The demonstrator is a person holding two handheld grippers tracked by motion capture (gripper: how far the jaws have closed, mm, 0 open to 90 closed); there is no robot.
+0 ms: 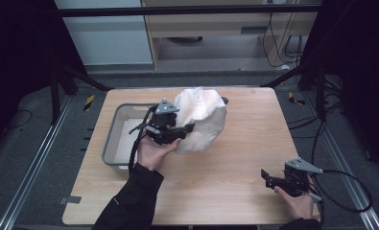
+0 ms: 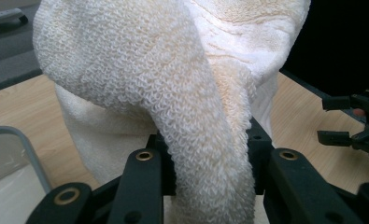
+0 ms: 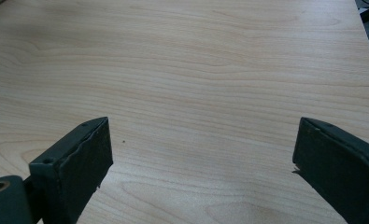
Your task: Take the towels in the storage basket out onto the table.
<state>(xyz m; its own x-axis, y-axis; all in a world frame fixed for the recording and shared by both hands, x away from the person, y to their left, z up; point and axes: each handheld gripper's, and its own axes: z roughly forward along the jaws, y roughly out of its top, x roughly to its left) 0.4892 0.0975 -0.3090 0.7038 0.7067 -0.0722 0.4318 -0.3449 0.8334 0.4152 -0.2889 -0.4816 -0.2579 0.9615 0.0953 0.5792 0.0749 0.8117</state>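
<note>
**Towel lifted beside the tub**

The left tongs (image 1: 187,128) are clenched on a fold of white terry towel (image 1: 204,120), holding it bunched above the table (image 1: 235,163), just right of the grey tub (image 1: 111,143). The right tongs (image 1: 268,178) hang released near the table's right edge. With one narrow pinch, the towel's weight could drag it loose.

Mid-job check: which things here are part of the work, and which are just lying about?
In the job:
- white towel, clamped in the left gripper
- grey bin beside it
- right gripper, open, low over the table

Lying about:
- cables on the floor
- yellow-black tape markers
</note>
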